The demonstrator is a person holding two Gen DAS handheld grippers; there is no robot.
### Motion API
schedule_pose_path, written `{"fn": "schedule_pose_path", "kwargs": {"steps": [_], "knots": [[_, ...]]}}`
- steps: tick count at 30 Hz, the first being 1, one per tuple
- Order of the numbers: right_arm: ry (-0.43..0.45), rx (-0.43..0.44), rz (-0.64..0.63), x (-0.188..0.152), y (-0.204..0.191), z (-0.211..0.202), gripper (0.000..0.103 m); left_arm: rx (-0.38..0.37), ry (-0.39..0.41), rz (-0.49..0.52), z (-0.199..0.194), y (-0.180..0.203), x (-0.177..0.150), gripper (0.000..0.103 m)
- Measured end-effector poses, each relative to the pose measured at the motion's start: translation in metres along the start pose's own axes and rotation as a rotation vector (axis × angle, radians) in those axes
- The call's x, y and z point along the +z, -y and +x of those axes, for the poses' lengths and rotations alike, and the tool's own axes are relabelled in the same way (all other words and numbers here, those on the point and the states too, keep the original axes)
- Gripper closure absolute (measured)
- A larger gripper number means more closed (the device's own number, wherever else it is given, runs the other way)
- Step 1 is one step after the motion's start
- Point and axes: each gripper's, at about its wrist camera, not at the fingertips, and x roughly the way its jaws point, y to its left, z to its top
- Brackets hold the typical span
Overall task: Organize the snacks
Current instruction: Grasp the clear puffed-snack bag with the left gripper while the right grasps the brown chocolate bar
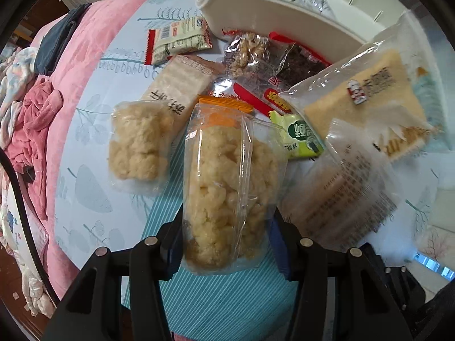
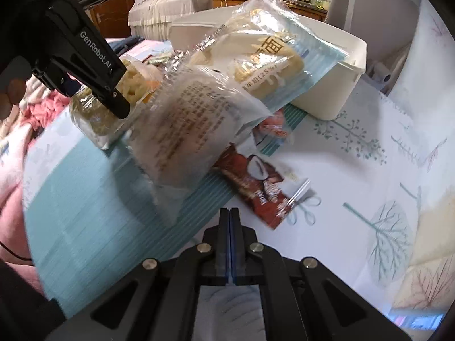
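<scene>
My left gripper (image 1: 227, 244) is shut on a clear bag of pale puffed snack with an orange top (image 1: 227, 187), held above the table; it also shows in the right wrist view (image 2: 96, 119) with the left gripper's fingers (image 2: 113, 96) clamped on it. My right gripper (image 2: 230, 218) is shut, jaws pressed together with nothing clearly between the tips; a large clear bread bag (image 2: 216, 91) hangs blurred in the air in front of it, also in the left wrist view (image 1: 361, 130). A white bin (image 1: 284, 11) stands behind the snack pile.
Loose snacks lie on the table: a second puffed bag (image 1: 139, 145), a beige cracker pack (image 1: 176, 85), a red-edged packet (image 1: 179, 41), a green packet (image 1: 301, 136), a brown coconut packet (image 2: 261, 182). A pink bed with clothes (image 1: 37, 119) lies left.
</scene>
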Motion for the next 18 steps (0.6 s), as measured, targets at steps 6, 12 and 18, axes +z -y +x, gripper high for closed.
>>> {"fn": "schedule_pose_path", "kwargs": {"steps": [6,12,18], "knots": [[0.035,0.054,0.083,-0.007,-0.012,-0.018,0.103,-0.026,0.016,0.013,-0.019,-0.018,-0.009,0.052],[0.098,-0.006,0.097,-0.002,-0.011,-0.026,0.102,-0.068,0.035,0.021,-0.029,-0.032,-0.023,0.052],[0.152,-0.107,0.058,0.014,0.002,-0.018,0.072,-0.105,0.053,0.017,-0.035,-0.037,-0.029,0.052]]}}
